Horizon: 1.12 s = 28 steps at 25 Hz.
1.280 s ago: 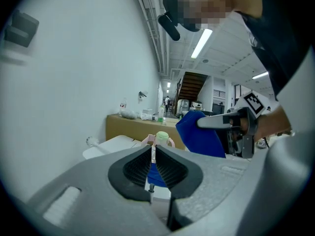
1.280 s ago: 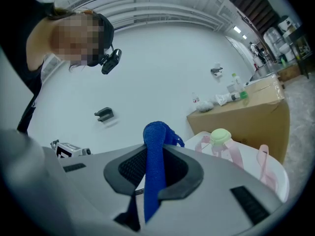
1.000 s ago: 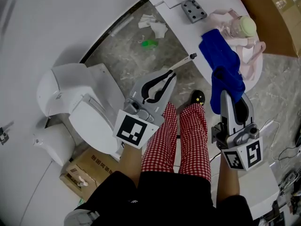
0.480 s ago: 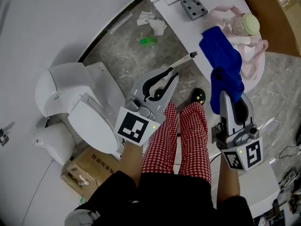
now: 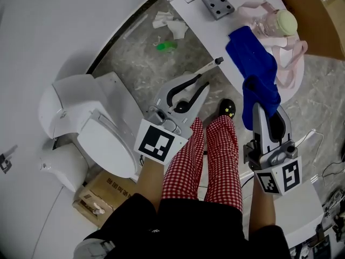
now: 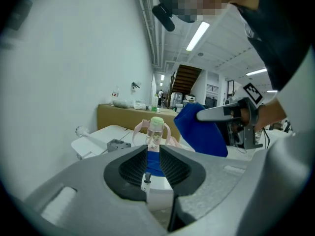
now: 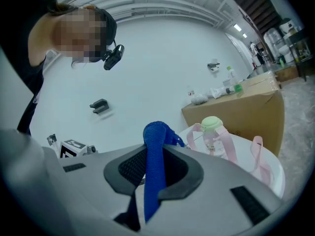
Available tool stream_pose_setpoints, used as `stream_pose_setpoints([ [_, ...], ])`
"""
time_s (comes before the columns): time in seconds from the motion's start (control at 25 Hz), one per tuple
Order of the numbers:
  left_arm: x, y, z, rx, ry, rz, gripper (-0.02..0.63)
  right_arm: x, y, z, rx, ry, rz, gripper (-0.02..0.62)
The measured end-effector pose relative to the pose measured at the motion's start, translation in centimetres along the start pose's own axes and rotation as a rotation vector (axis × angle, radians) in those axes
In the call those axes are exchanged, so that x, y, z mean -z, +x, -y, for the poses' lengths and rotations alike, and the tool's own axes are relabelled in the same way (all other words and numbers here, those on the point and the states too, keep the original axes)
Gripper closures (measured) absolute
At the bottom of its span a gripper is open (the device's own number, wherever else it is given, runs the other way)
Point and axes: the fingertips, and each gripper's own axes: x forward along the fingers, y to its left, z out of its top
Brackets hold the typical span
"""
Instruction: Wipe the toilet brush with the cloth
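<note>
- The left gripper [image 5: 198,83] has just been opening its jaws; they stand apart, with the thin brush [image 5: 207,67] handle between them, unpressed, its tip at the worktop [image 5: 215,31] edge.
- The right gripper [image 5: 266,112] has its jaws clamped on the blue cloth [image 5: 253,58], which trails onto the worktop.

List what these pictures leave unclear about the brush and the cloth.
- Toilet brush: bristle end, hidden beneath the left gripper in the head view; its jaws have just been opening, with the handle between them.
- Cloth in the right gripper: whether it is one piece with the blue fabric on the table; they overlap in the head view.
</note>
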Motion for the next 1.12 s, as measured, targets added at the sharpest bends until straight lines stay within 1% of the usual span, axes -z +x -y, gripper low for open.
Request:
stream_pose_setpoints([
  [0.04, 0.2, 0.2, 0.2, 0.008, 0.009, -0.003, 0.548, 0.1, 0.0, 0.1, 0.002, 0.0, 0.0, 0.532],
  [0.16, 0.9, 0.7, 0.5, 0.016, -0.01, -0.011, 0.548, 0.5, 0.0, 0.3, 0.008, 0.003, 0.001, 0.532],
  [0.52, 2.9, 2.3, 0.6, 0.037, -0.008, -0.037, 0.545, 1.7, 0.6, 1.3, 0.024, 0.007, 0.004, 0.532],
  [0.68, 3.5, 2.8, 0.5, 0.046, 0.012, -0.048, 0.545, 2.1, 1.3, 1.5, 0.015, 0.006, -0.005, 0.532],
  [0.92, 4.2, 3.5, 0.4, 0.052, 0.016, -0.049, 0.545, 2.9, 1.8, 2.1, 0.016, -0.003, -0.022, 0.532],
  [1.12, 5.2, 4.1, 0.4, 0.06, -0.002, -0.066, 0.545, 3.2, 2.2, 2.3, 0.018, -0.001, -0.027, 0.532],
])
